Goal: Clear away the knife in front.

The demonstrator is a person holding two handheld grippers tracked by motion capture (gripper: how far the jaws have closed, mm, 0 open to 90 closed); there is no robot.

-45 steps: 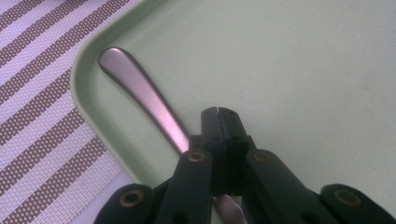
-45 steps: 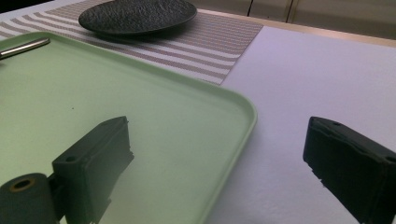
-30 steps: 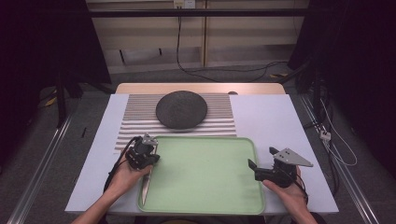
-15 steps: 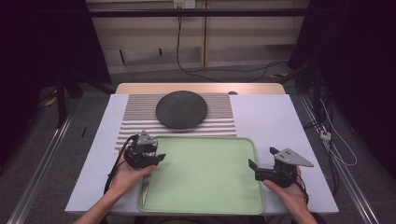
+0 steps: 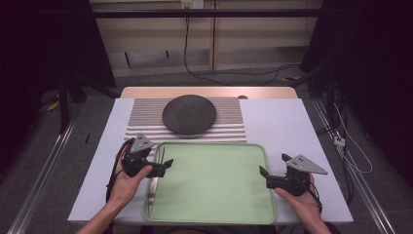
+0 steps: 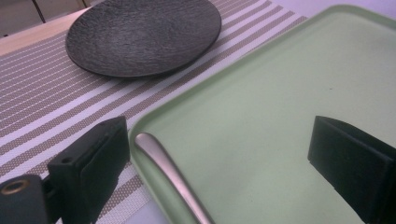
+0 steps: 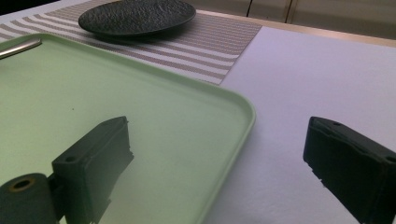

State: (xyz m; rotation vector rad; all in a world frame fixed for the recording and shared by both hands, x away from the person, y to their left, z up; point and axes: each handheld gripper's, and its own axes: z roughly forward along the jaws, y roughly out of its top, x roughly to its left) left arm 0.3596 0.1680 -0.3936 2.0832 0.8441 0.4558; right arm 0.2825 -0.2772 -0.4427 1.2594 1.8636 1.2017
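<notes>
Step in hand looks like a release: left hand-held gripper (image 5: 165,166), lower left of the high view, jaws just been opening, now spread wide with nothing gripped. The slim silver metal table knife (image 5: 154,187) lies along the left edge of the pale green plastic tray (image 5: 214,219), below it. Right hand-held gripper (image 5: 263,176) hovers wide open and empty at the tray's lower-right corner. Next probably: lift clear without nudging it. Left gripper view adds the knife handle (image 6: 163,170) resting on the rim; high view gives its whole length.

No readable text, labels, brands or numbers anywhere: tray (image 5: 214,195), plate (image 5: 189,114) and striped mat (image 5: 146,119) all unmarked.
</notes>
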